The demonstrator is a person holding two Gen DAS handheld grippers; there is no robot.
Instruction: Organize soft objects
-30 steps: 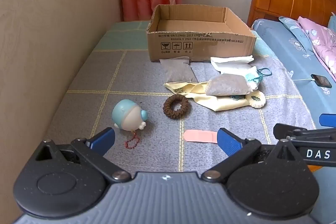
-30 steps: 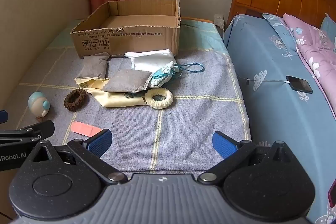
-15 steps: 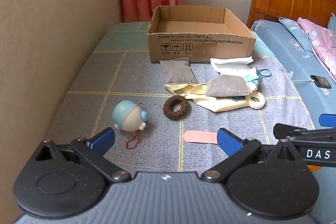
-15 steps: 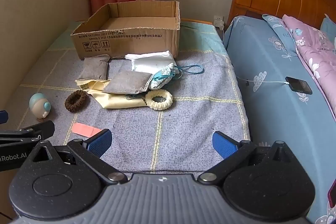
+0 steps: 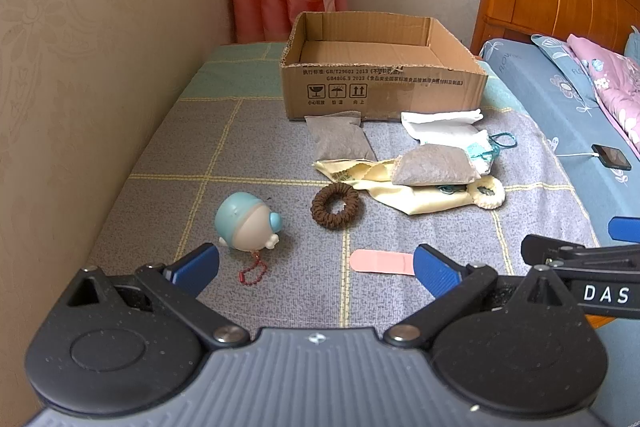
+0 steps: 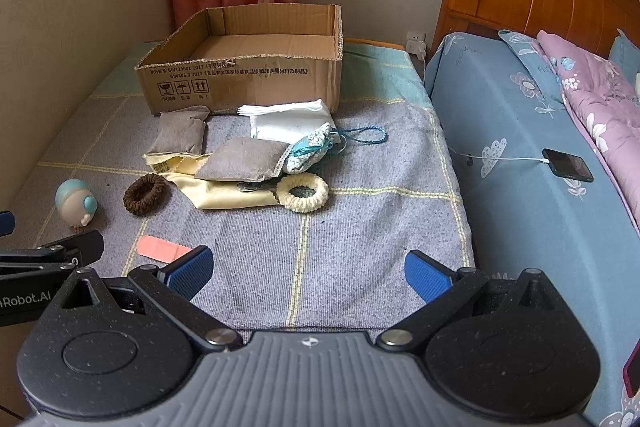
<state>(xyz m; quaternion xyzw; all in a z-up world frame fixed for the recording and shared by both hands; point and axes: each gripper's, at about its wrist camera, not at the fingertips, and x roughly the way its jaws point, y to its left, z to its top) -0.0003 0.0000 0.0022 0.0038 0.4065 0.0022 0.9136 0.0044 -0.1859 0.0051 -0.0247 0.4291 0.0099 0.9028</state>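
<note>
Open cardboard box (image 5: 384,75) at the far end of the grey checked blanket (image 6: 360,247); grey pouches (image 6: 244,159), white cloth (image 6: 288,123), scrunchies (image 5: 335,206) and a toy head (image 5: 246,223) strewn in front, nothing blocking; left hand-held gripper (image 5: 316,265) and right hand-held gripper (image 6: 308,265) both spread wide, holding nothing, touching nothing.

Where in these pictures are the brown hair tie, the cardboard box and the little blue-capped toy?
brown hair tie (image 5: 335,206), left wrist view, on its near ruffled rim.
cardboard box (image 6: 256,83), right wrist view, on its printed front wall.
blue-capped toy (image 5: 244,223), left wrist view, on its rounded head.
</note>
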